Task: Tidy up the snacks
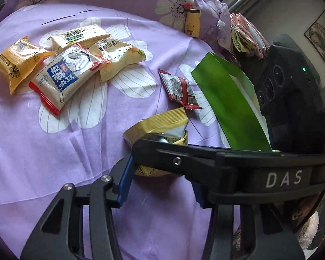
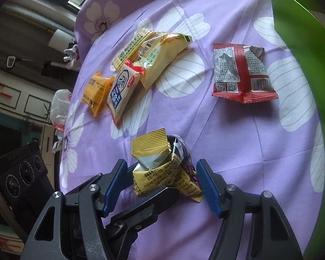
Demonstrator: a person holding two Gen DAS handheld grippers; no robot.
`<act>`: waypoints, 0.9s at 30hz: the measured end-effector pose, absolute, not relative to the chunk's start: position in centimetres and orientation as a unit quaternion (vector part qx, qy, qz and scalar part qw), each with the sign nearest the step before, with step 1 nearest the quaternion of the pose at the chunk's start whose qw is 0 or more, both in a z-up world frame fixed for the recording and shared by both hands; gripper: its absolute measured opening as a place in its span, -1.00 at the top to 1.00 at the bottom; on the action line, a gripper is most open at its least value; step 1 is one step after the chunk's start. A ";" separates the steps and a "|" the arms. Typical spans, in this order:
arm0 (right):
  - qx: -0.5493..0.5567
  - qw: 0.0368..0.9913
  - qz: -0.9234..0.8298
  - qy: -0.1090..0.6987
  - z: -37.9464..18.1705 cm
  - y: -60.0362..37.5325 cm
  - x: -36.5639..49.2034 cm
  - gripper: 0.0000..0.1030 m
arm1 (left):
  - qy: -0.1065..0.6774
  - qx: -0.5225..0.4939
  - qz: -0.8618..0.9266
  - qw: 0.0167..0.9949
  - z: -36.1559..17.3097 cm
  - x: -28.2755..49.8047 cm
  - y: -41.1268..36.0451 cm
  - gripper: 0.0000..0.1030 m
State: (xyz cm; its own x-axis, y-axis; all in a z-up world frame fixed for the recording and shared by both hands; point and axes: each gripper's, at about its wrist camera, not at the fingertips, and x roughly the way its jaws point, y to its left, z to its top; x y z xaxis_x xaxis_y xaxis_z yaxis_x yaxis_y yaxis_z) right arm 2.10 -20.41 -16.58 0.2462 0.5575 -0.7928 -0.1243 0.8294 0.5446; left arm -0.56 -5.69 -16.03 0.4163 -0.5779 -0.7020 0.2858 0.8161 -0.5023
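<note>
Black linkage arms and blue pads are filling the bottom of both wrist views, and between them the yellow snack packet (image 2: 162, 169) is sitting crumpled on the purple flowered sheet (image 2: 238, 130). In the right wrist view the right gripper (image 2: 162, 179) is straddling that packet with its blue pads apart; the packet's corner is lying against the right-hand pad, while the other pad looks clear of it, so I judge this claw released rather than clenched. A black finger of the left gripper (image 1: 162, 177) is reaching in under the packet's near edge, and in the left wrist view the right gripper's arm is crossing in front, so whether the left claw is pinching the packet I cannot tell. The red packet (image 2: 242, 73) is lying beyond the yellow packet, nearer the green paper bag (image 1: 231, 106) (its mouth is facing away from the packet), and the heap of four snacks (image 1: 60, 65) is lying farther off, well apart. The risks, as I judge them: both claws are crowding one packet and could knock together, the slick wrapper could squirt out sideways, or the pads could snag the sheet.
</note>
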 end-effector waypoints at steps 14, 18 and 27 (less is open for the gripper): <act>0.156 0.810 0.229 0.517 -12.8 -20.3 0.7 -0.10 | 0.408 -0.125 -0.266 0.864 -12.6 -1.6 -6.5 0.13; 0.156 0.821 0.230 0.498 -11.4 -20.9 0.3 -0.10 | 0.392 -0.116 -0.272 0.871 -11.5 -1.9 -7.1 0.13; 0.169 0.844 0.220 0.458 -8.9 -23.2 -0.4 -0.10 | 0.366 -0.083 -0.291 0.880 -9.1 -2.0 -9.8 0.13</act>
State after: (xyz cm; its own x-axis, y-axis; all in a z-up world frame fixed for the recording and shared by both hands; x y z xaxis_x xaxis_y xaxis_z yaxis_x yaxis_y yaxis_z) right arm -0.37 -23.23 -8.89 0.4828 0.5266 -0.6997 -0.2169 0.8460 0.4871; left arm -1.97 -9.76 -9.08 0.5619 -0.5732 -0.5964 0.4513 0.8166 -0.3598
